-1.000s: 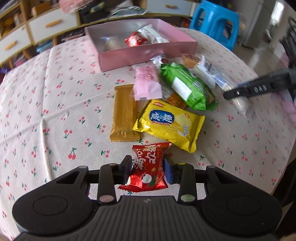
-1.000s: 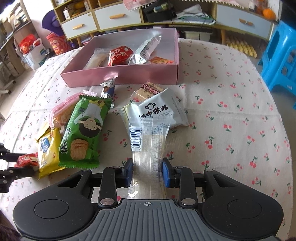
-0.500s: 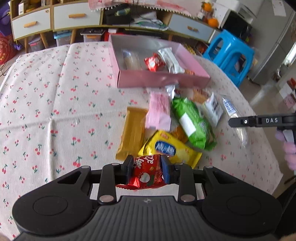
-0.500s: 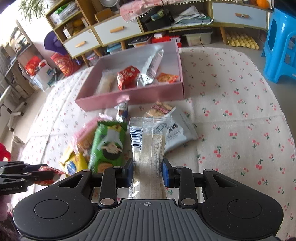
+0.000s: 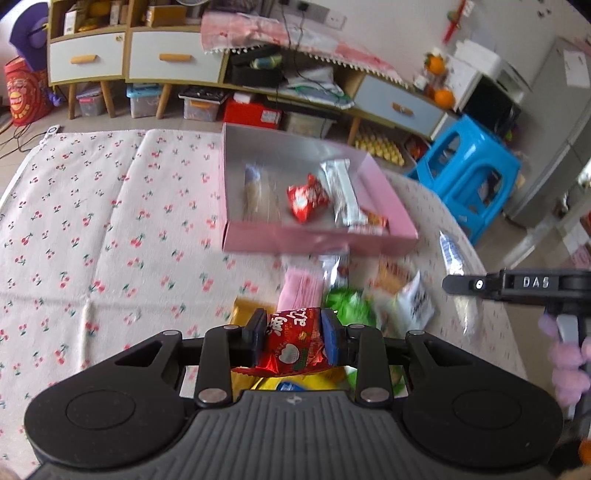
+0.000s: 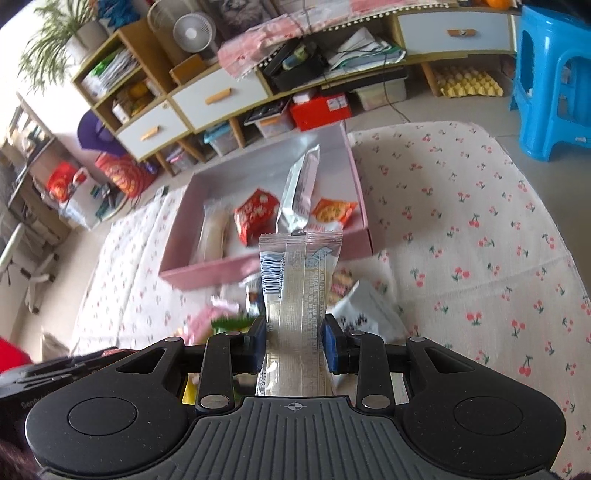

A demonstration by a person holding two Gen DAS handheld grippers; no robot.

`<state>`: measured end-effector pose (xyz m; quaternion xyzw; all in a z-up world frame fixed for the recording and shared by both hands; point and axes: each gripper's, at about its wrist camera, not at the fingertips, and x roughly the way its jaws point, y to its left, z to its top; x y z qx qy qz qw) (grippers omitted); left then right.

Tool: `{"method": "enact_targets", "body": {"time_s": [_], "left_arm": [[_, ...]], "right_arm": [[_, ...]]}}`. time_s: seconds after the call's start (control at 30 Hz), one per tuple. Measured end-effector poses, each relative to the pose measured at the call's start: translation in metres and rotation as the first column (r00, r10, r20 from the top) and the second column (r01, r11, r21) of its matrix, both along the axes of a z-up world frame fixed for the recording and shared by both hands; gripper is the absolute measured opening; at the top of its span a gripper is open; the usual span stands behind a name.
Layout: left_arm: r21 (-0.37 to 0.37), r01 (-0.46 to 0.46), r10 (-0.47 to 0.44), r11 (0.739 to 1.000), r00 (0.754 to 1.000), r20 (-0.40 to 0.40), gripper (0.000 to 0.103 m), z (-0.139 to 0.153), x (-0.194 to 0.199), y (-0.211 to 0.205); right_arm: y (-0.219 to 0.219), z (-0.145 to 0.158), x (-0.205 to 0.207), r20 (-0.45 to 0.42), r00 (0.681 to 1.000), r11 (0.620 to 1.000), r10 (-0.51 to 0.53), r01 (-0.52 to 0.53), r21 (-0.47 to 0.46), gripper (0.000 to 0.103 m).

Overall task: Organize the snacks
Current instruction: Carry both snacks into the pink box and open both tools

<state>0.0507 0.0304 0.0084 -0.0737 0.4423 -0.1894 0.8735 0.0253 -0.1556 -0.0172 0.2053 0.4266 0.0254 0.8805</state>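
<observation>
Both wrist views look down, sharing the pink box

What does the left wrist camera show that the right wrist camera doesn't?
Only the left wrist view shows the left hand-held gripper shut on a red packet, and the gold bar. Only the right wrist view shows the right hand-held gripper shut on a clear wafer pack, and a fan. Both show the pink box holding another red packet and a silver bar, plus the blue stool.
</observation>
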Motion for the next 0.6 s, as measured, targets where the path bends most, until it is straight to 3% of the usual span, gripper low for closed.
{"method": "enact_targets", "body": {"time_s": [0.3,0.6], "left_arm": [[-0.055,-0.104,0.104,0.993,0.995,0.000,0.028,-0.005,0.037,-0.028],[0.052,-0.068,0.062,0.996,0.993,0.097,0.028,-0.004,0.096,-0.055]], "right_arm": [[-0.007,0.001,0.039,0.013,0.996,0.995,-0.089,0.089,0.041,0.029],[-0.024,-0.011,0.106,0.002,0.994,0.993,-0.110,0.110,0.047,0.029]]}}
